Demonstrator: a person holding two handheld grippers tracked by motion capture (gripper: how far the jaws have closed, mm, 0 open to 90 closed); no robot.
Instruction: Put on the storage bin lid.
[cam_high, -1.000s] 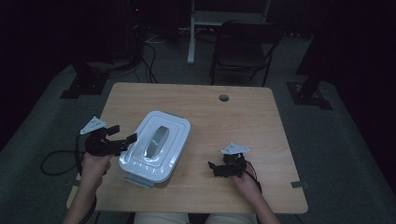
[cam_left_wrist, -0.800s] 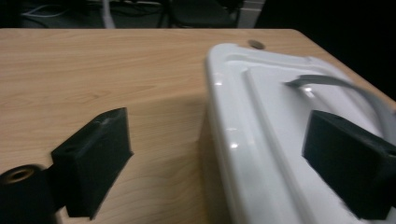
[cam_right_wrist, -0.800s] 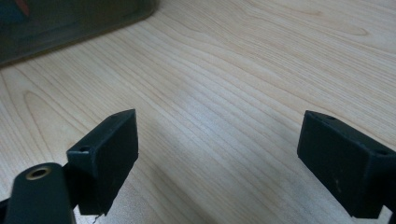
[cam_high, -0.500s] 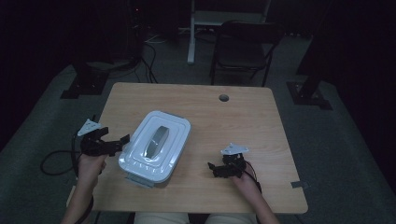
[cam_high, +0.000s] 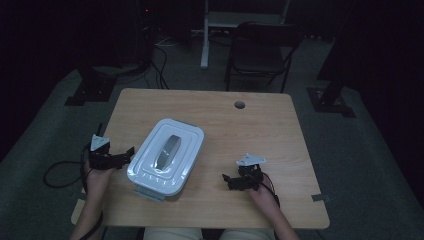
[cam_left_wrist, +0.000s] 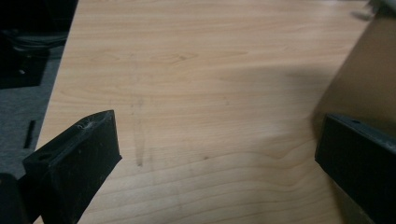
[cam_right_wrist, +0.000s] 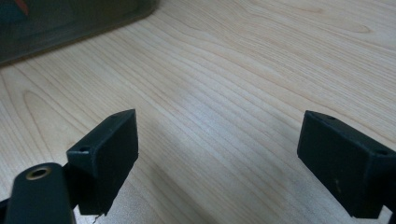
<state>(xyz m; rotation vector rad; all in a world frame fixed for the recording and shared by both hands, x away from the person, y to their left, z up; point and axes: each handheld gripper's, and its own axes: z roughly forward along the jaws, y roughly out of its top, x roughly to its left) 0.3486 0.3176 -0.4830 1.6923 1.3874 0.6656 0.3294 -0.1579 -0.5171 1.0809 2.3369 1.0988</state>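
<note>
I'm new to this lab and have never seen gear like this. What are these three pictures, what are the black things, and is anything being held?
No robot is here: a person sits at a light wooden table and holds a hand-held black two-jaw claw in each hand. The high view looks down from above: the left claw is at the table's left edge, the right claw near the front right. The other two pictures come from small cameras riding on the claws, each looking along its own two black jaws at the wood.

On the table lies one white rectangular plastic lidded box with a grey handle on its lid. A round cable hole sits near the far edge.

Nothing is held: both claws are open, with bare wood between the jaws. The left one's jaws have just been opening beside the box.
</note>
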